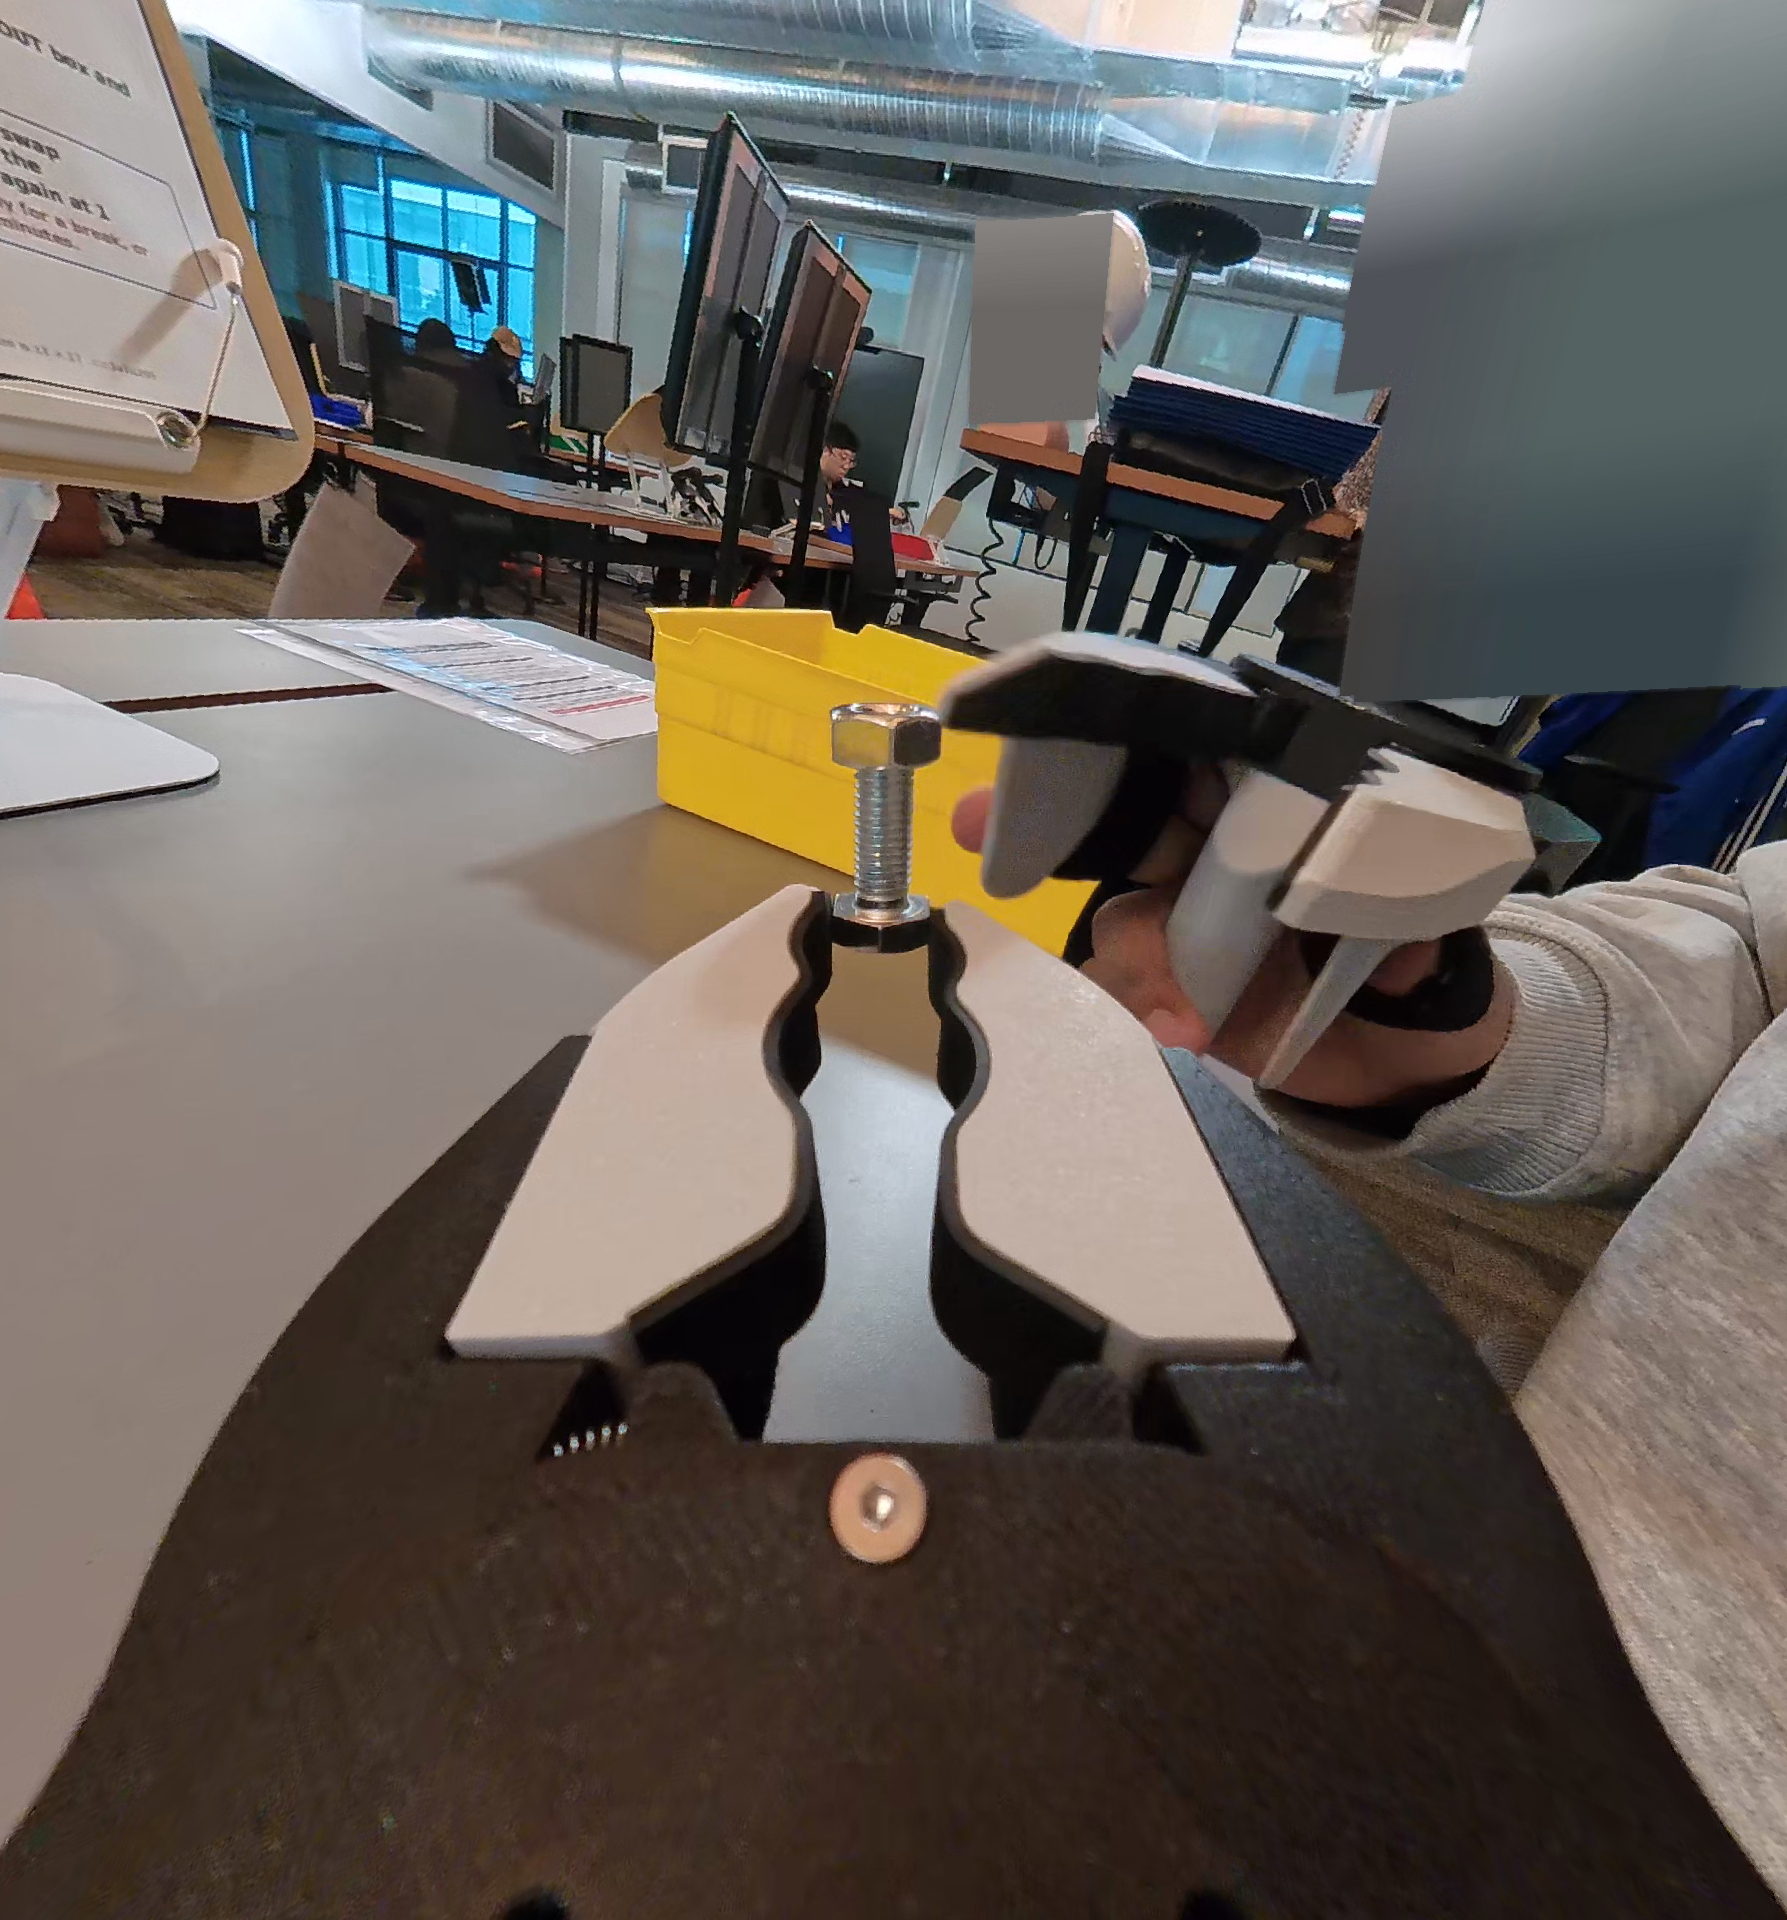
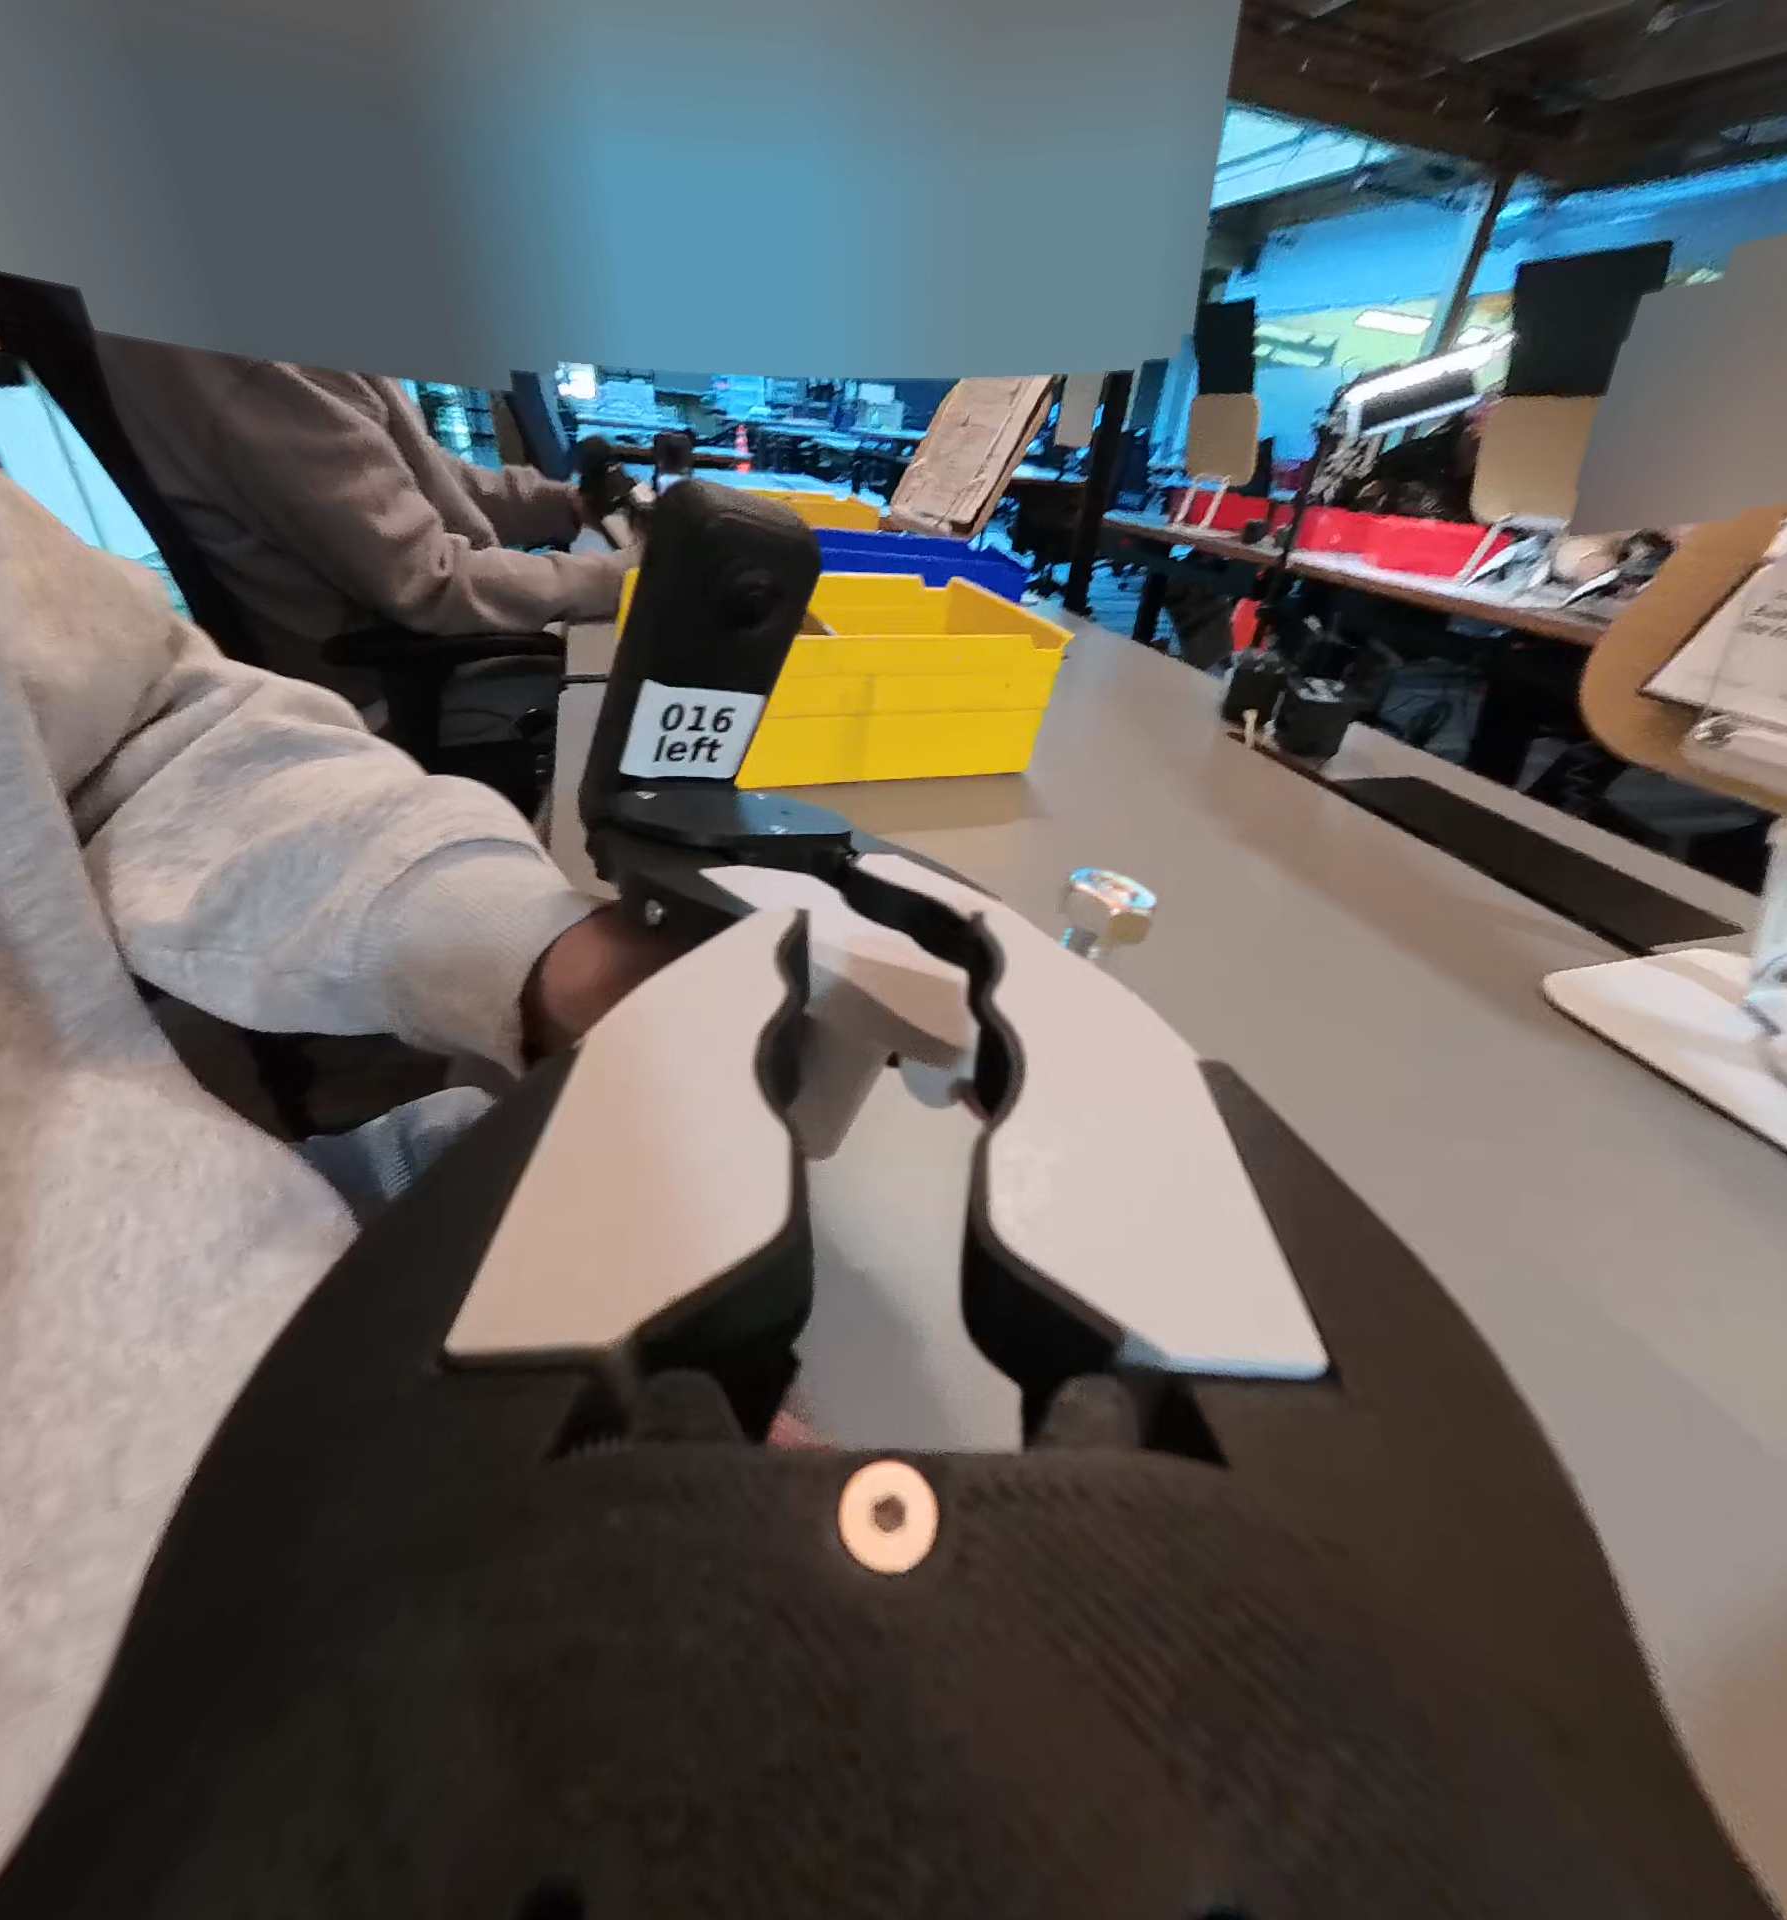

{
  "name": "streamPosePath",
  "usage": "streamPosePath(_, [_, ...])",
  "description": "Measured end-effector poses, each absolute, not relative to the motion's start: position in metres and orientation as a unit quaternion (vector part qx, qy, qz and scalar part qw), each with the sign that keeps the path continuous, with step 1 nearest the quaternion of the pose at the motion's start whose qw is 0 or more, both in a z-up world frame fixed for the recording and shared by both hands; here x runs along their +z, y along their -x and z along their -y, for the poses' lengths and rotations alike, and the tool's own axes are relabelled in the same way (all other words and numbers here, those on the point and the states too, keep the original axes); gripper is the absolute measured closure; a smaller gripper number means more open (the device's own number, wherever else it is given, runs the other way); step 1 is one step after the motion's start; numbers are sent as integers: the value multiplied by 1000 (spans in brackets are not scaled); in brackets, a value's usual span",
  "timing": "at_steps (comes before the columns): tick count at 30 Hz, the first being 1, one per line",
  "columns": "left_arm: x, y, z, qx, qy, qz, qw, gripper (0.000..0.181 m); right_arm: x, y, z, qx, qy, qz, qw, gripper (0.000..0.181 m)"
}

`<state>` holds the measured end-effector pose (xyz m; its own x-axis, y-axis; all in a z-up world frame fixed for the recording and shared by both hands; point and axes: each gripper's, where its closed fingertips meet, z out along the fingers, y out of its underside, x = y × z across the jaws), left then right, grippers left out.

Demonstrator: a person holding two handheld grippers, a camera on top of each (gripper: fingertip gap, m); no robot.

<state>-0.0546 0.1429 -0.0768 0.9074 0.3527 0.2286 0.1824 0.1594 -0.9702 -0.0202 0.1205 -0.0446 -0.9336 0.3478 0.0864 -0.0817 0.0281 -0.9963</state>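
The left gripper (image 1: 878, 932) pinches a steel hex nut (image 1: 878, 914) on an upright zinc-plated hex bolt (image 1: 881, 800), while the right gripper (image 2: 884, 956), jaws spread and empty, hovers at the bolt head's three o'clock, with a yellow plastic bin (image 1: 764, 727) at twelve o'clock on the grey table (image 1: 245, 935).

A white printed label (image 2: 695, 730) sits on the black camera (image 2: 707, 623), centre left. Printed sheets rest on a stand (image 1: 89, 260) at upper left and flat on the table (image 1: 473, 665).
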Motion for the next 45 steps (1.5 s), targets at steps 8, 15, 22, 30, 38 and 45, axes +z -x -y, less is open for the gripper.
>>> streamPosePath(8, [-77,55,-143,59,645,208,733,162,-50,18,-117,687,103,708,125,147])
streamPosePath(15, [-77,54,-143,59,646,207,733,162,-44,30,-122,696,128,687,165,115])
streamPosePath(22, [-77,55,-143,58,645,208,733,162,-47,23,-119,692,115,698,141,133])
streamPosePath(30, [-77,54,-143,58,646,206,732,162,-44,31,-121,698,135,685,160,105])
streamPosePath(38, [-77,54,-143,59,647,205,732,162,-41,27,-121,700,126,683,166,115])
streamPosePath(45, [-77,56,-142,56,645,212,732,162,-43,21,-115,703,123,687,138,106])
